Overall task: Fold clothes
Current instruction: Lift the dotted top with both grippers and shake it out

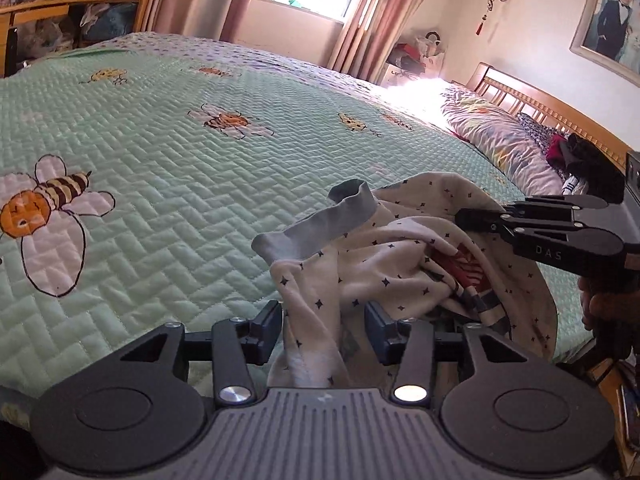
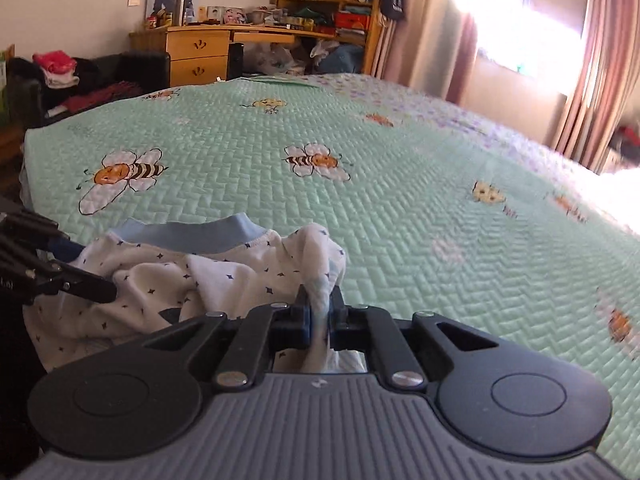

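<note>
A white child's top (image 1: pixel 380 248) with small dark stars and a light blue neckband (image 1: pixel 320 224) lies bunched on the near edge of the bed. My left gripper (image 1: pixel 324 328) stands open, and a fold of the top hangs loosely between its fingers (image 1: pixel 266 328) without being pinched. My right gripper (image 2: pixel 320 316) is shut on a bunched edge of the same top (image 2: pixel 180 272). In the left wrist view the right gripper (image 1: pixel 464 218) comes in from the right, with a hand (image 1: pixel 600 304) behind it. The right wrist view shows the left gripper (image 2: pixel 86 270) at the garment's left side.
The green quilted bedspread (image 2: pixel 400 220) with bee pictures stretches away from both grippers. Pillows (image 1: pixel 500 136), a pile of dark clothes (image 1: pixel 580 160) and a wooden headboard stand at the right. A desk (image 2: pixel 200 48), bookshelves and a dark sofa (image 2: pixel 100 72) stand beyond the bed's far end.
</note>
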